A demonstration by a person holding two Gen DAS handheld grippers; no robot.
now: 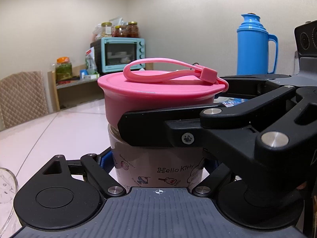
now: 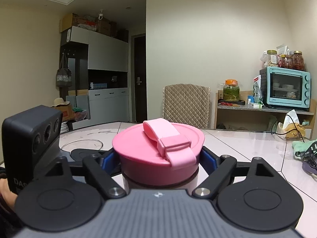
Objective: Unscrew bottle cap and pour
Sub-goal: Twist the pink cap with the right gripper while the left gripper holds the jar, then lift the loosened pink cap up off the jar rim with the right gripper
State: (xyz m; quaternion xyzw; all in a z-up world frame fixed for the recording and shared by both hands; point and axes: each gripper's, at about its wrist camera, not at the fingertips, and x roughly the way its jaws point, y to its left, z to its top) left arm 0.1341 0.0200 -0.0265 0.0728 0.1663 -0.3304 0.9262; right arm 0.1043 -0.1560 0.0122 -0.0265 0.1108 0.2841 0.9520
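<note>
A glass bottle (image 1: 158, 168) with Hello Kitty print stands upright on the pale table (image 1: 59, 130). It has a wide pink cap (image 1: 156, 97) with a pink strap loop. My left gripper (image 1: 158, 162) is shut on the bottle's body below the cap. My right gripper (image 2: 158, 158) is shut on the pink cap (image 2: 154, 148), its blue pads pressed against both sides. In the left wrist view the right gripper's finger (image 1: 150, 130) crosses the cap's lower edge from the right. The bottle's base is hidden.
A clear glass bowl (image 2: 81, 143) sits on the table to the left; its rim shows in the left wrist view (image 1: 6, 186). A blue thermos (image 1: 255, 45) stands behind on the right. Cloths and a cable (image 2: 303, 150) lie at the far right. A quilted chair (image 2: 186, 105) stands beyond the table.
</note>
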